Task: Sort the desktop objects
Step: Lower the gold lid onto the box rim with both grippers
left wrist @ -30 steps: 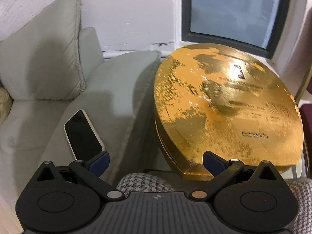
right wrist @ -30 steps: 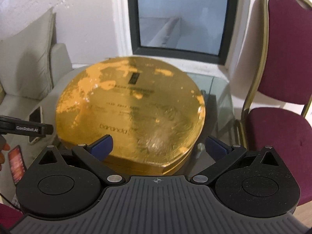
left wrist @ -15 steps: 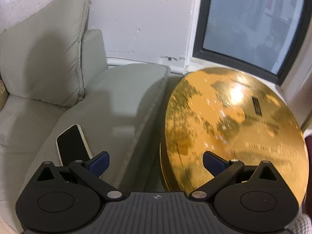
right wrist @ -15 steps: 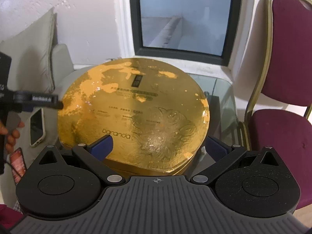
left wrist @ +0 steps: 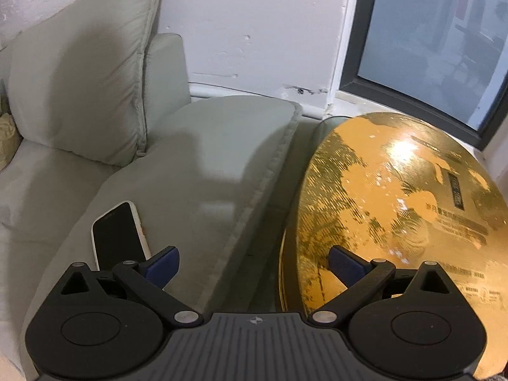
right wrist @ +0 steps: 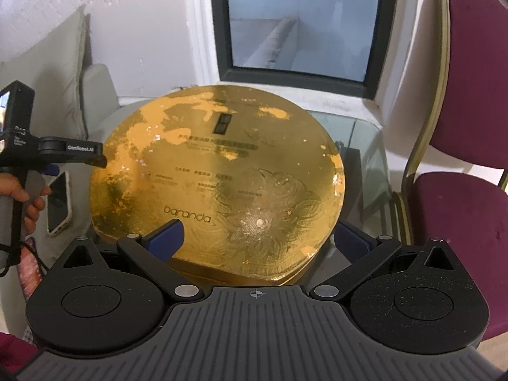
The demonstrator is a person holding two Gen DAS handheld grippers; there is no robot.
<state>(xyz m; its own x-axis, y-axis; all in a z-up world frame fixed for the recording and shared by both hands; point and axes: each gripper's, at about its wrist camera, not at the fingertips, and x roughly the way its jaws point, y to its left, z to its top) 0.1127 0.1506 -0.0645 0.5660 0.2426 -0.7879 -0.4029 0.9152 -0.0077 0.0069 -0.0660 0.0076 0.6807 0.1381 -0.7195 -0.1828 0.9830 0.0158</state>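
1. Your right gripper (right wrist: 257, 238) hangs with its jaws wide and holding nothing; the near rim of the round gold box (right wrist: 219, 174) lies between them.
2. Your left gripper (left wrist: 252, 262) is also wide and holds nothing, the gold box (left wrist: 397, 197) by its right finger.
3. The phone (left wrist: 117, 238) lies on the sofa armrest (left wrist: 203, 165), just beyond the left finger.
4. The box rests on the glass surface (right wrist: 358, 133).

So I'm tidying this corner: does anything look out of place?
Yes: a phone lies loose on the sofa armrest, off the glass table. The gold box has worn, patchy foil.
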